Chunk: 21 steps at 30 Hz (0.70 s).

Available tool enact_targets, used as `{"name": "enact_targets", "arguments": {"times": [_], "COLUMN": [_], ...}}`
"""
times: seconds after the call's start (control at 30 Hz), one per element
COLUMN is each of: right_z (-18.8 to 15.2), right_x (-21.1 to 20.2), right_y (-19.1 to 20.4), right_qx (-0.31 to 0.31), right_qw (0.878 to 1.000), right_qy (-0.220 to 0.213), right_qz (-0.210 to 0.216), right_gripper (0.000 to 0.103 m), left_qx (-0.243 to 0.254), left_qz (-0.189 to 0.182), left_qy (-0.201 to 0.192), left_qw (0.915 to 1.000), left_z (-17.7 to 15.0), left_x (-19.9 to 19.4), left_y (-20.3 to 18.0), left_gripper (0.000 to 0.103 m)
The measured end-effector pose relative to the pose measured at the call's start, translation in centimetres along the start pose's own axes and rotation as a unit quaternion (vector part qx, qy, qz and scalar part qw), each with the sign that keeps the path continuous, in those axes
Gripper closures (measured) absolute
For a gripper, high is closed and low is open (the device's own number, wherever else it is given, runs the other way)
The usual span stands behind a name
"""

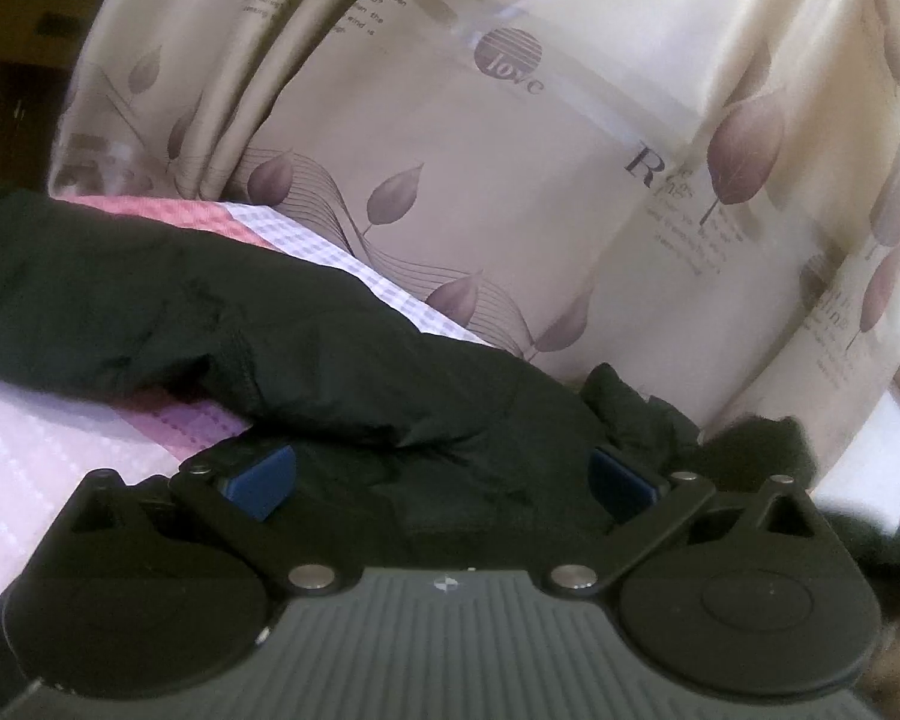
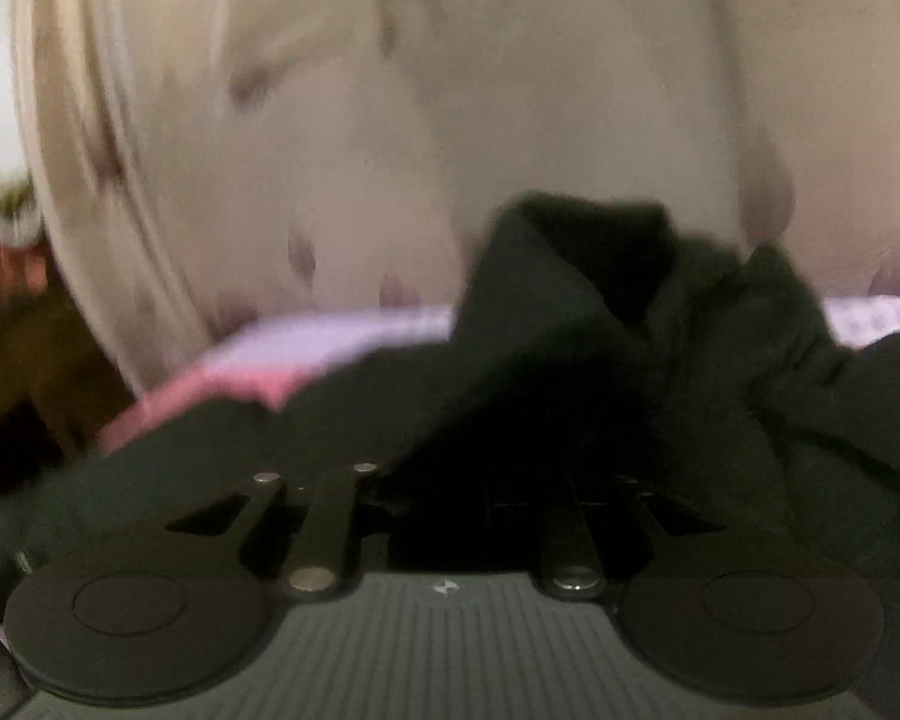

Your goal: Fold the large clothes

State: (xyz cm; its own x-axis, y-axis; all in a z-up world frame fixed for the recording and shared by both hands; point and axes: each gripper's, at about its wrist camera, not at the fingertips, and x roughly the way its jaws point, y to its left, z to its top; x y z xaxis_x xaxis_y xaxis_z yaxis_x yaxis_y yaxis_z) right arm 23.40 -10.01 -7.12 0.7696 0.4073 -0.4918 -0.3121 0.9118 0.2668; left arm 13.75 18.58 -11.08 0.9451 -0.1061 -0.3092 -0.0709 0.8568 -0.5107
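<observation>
In the left wrist view, the left claw [image 1: 441, 477] stood wide open at lower centre, its blue pads [image 1: 264, 477] flanking the black padded fabric garment [image 1: 222, 324], which lay across the pink-and-white checked bed cover [image 1: 42, 456]. In the blurred right wrist view, the right claw [image 2: 450, 492] stood nearly closed, gripping the garment's dark cloth [image 2: 600, 360] at centre. A cream leaf-printed curtain [image 1: 510, 168] hung behind.

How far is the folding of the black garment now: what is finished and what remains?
Done: nothing looks finished; the black garment lies bunched on the checked sheet. In hand: the right gripper seems closed on a raised flap of it; the left gripper has its fingers wide apart around cloth. Left: laying the folds flat.
</observation>
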Motion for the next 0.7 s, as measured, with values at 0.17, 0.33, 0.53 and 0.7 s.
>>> {"name": "enact_targets", "arguments": {"times": [0.17,0.33,0.53,0.7], "right_z": [-1.6,-2.2,-3.3,-3.3], "right_x": [0.8,1.7,2.8,3.4], "right_y": [1.5,2.5,5.6,5.7], "right_qx": [-0.095,-0.149,-0.235,-0.229], "right_qw": [0.995,0.988,0.971,0.972], "right_qy": [0.016,0.035,0.032,0.037], "right_qz": [-0.019,-0.011,-0.037,-0.033], "right_gripper": [0.080,0.033,0.010,0.006], "left_qx": [-0.004,-0.011,-0.017,-0.022], "left_qz": [-0.002,0.000,0.002,0.002], "left_qy": [-0.001,0.001,0.002,0.005], "left_qw": [1.0000,0.9999,0.9998,0.9997], "left_z": [0.0,-0.1,0.0,-0.1], "left_x": [0.1,0.2,0.4,0.4], "left_y": [0.1,0.1,0.2,0.3], "left_gripper": [0.000,0.000,0.000,0.000]}}
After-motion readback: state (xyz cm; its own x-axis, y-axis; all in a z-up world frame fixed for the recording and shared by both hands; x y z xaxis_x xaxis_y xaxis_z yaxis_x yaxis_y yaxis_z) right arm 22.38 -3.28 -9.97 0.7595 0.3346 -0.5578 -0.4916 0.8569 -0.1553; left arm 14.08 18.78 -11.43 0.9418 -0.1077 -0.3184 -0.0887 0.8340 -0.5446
